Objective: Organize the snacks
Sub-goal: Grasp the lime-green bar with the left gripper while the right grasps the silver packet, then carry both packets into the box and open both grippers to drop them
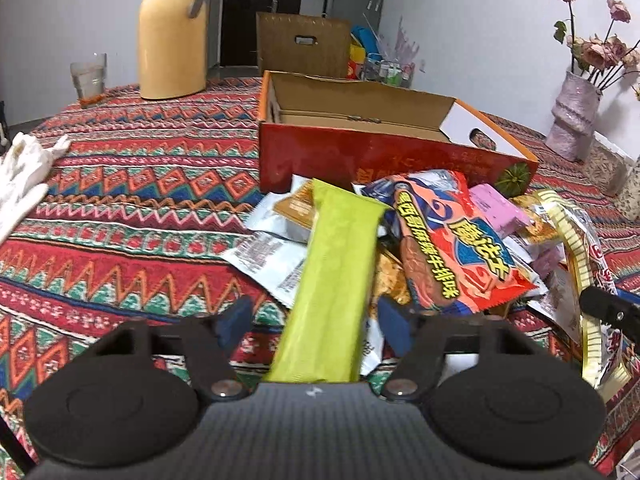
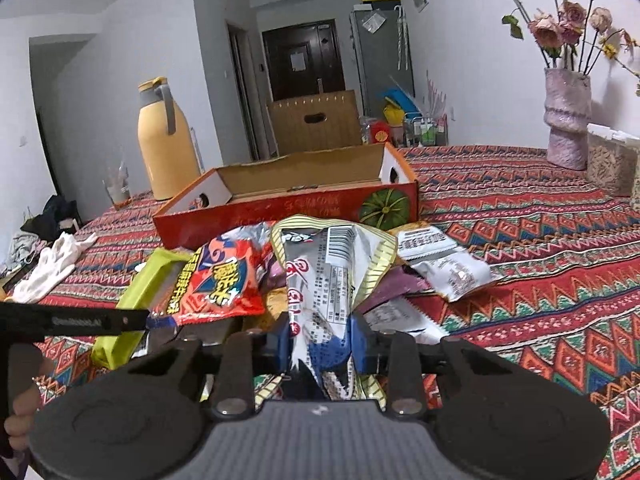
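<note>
The left gripper (image 1: 316,320) stood wide open, its blue pads either side of a green packet (image 1: 336,280) that ran between them without touching either. The right gripper (image 2: 320,344) was clamped on the lower end of a silver bag (image 2: 332,276) with a yellow-striped edge. Both packs belonged to a snack pile (image 1: 440,248) heaped on the patterned cloth (image 1: 140,184), with a red-and-blue bag (image 2: 224,280) between them. Just behind the pile sat an open red box (image 2: 288,208).
</note>
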`<state>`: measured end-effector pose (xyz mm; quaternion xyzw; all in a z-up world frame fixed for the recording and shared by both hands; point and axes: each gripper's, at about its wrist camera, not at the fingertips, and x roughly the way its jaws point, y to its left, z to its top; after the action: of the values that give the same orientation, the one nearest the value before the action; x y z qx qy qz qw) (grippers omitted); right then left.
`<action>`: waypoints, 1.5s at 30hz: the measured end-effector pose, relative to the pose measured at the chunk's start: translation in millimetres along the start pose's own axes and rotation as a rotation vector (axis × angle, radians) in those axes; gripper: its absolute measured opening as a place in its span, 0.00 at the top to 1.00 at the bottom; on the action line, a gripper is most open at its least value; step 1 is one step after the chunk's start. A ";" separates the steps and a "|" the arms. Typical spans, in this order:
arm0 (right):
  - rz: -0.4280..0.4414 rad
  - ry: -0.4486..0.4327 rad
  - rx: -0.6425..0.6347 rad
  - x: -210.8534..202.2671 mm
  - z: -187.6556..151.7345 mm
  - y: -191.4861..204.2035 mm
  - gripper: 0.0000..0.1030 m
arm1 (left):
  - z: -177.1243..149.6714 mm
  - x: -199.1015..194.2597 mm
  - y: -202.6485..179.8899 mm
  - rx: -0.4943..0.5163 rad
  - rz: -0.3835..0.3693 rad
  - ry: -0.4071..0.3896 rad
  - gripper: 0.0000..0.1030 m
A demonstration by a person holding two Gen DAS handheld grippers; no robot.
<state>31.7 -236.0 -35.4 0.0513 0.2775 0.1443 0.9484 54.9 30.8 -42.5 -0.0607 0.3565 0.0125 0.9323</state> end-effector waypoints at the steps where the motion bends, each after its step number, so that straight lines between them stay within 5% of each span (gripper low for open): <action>1: -0.001 -0.002 0.002 -0.6 0.1 -0.8 0.72 | -0.3 0.4 -0.3 0.000 -0.009 0.000 0.49; 2: -0.001 -0.004 0.003 -1.1 0.1 -1.3 0.72 | -0.9 0.4 -1.1 -0.001 -0.019 0.001 0.58; 18: 0.005 -0.038 -0.008 -8.7 4.6 -5.1 0.72 | 7.9 -28.7 -1.7 0.006 -0.035 -0.071 0.64; 34: 0.020 -0.108 -0.029 8.3 48.2 -10.5 0.72 | 47.5 -40.4 -10.9 0.012 -0.045 -0.163 0.66; 45: 0.036 -0.134 -0.056 49.9 114.4 -14.9 0.72 | 112.6 -33.0 -22.0 0.002 -0.020 -0.257 0.66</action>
<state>137.5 -237.1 32.7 0.0392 0.2085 0.1652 0.9632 106.4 23.3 65.0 -0.0615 0.2333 0.0105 0.9704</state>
